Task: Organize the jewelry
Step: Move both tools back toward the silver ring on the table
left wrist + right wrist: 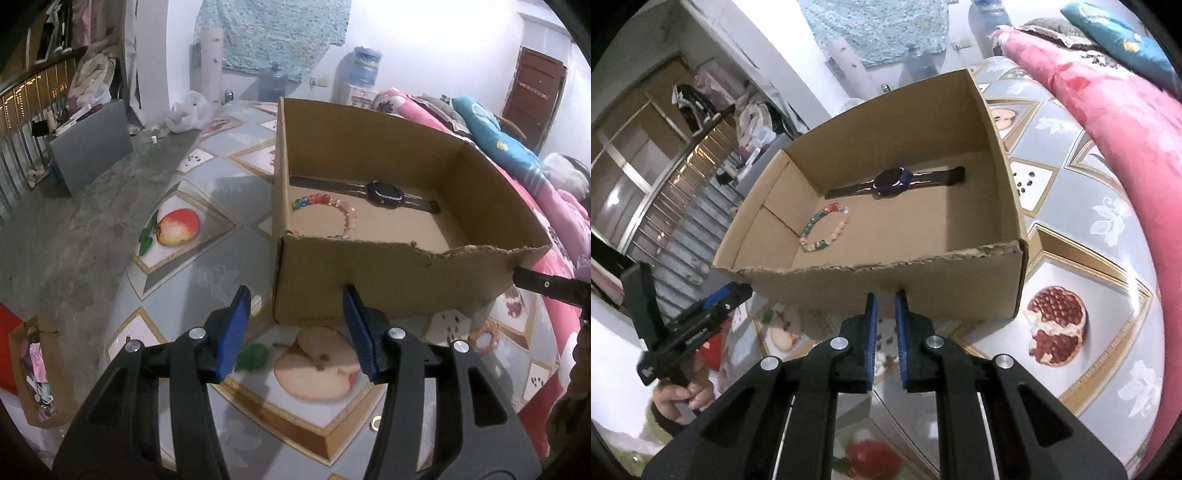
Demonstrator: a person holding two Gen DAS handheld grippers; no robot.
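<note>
An open cardboard box [399,284] stands on the fruit-print tablecloth. Inside it lie a dark watch [382,194] and a coloured bead bracelet [332,212]; both also show in the right wrist view, the watch [894,181] and the bracelet [825,229]. My left gripper [295,325] is open and empty, just in front of the box's near wall. My right gripper [885,332] is nearly closed with a narrow gap and nothing visible between the pads, above the table near the box's front wall [923,288]. An orange bead bracelet [485,336] lies on the table right of the box.
A small gold ring [376,422] lies on the cloth near the left gripper. Pink bedding [1108,110] borders the table on the right. The left gripper and hand [683,343] show at the left of the right wrist view. A carton [33,369] sits on the floor left.
</note>
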